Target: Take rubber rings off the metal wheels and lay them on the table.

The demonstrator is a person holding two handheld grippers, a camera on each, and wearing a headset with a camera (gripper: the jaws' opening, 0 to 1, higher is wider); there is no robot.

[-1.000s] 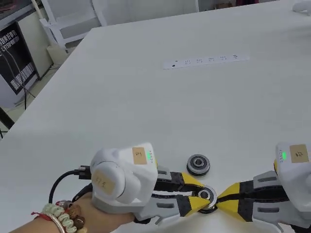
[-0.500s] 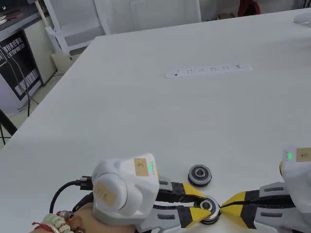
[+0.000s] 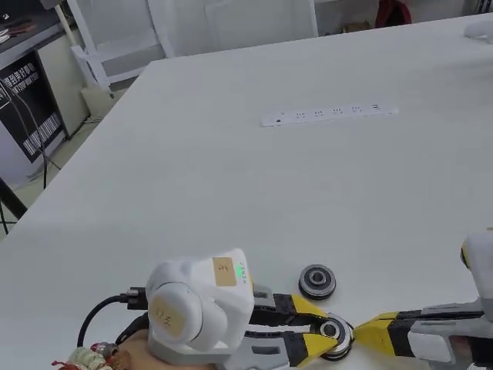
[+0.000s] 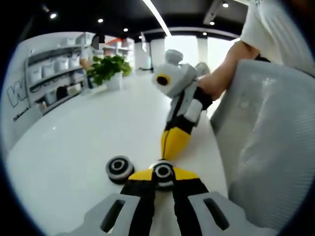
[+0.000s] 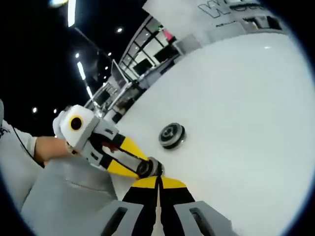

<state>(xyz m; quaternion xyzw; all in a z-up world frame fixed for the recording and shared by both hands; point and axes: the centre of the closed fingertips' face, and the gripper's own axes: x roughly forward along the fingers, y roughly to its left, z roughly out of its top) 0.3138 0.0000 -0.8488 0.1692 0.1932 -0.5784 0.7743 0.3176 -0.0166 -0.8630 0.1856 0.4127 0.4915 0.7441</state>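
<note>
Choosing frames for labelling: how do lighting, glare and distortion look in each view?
Head view: soft even light, faint shadows, the black-ringed metal wheel between the jaws reads sharp. Left gripper view: fisheye curving, windows blown out behind. Right gripper view: rolled, fisheye-bent, white table bright against a dark ceiling.

The left gripper [image 3: 337, 333] has a rounded white shell with two tan stickers [image 3: 224, 270] and a small green light [image 3: 240, 270] at its 2 o'clock. A black cable [image 3: 100, 308] leaves the shell at 9 o'clock. Its jaws are black with yellow wedge tips, on pale grey links. A beaded bracelet [image 3: 81, 358] circles the wrist at 7 o'clock in the head view. The right gripper [image 3: 362, 333] has the same colours. In the left gripper view, a white short sleeve [image 4: 270, 29] shows at 1 o'clock.
</note>
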